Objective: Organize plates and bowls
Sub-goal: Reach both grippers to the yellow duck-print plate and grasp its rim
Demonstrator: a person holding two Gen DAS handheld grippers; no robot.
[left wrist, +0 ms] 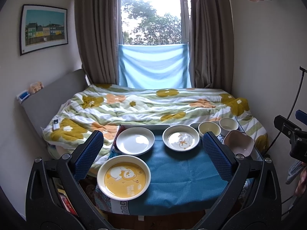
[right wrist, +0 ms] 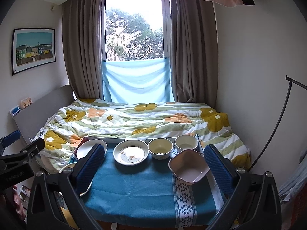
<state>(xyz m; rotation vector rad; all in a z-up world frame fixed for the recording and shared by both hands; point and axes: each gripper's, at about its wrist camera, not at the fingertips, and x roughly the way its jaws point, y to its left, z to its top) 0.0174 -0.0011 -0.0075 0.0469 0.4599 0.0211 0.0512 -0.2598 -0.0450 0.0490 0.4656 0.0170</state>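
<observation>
On a small table under a teal cloth (left wrist: 172, 164) lie a yellow bear plate (left wrist: 123, 180) at the near left, a plain white plate (left wrist: 135, 140) behind it, and a duck plate (left wrist: 180, 140) (right wrist: 130, 152) at the centre. Further right stand a cream bowl (left wrist: 209, 129) (right wrist: 160, 148), a white bowl (left wrist: 228, 124) (right wrist: 186, 143) and a pink angular bowl (left wrist: 238, 142) (right wrist: 189, 167). My left gripper (left wrist: 153, 149) hovers open above the plates, holding nothing. My right gripper (right wrist: 155, 164) is open too, empty, above the duck plate and bowls.
A bed with a floral duvet (left wrist: 153, 105) lies right behind the table, with a remote (left wrist: 56, 124) on its left side. Two flat trays (left wrist: 144, 126) sit along the table's far edge. A black stand (right wrist: 274, 124) rises on the right beside the wall.
</observation>
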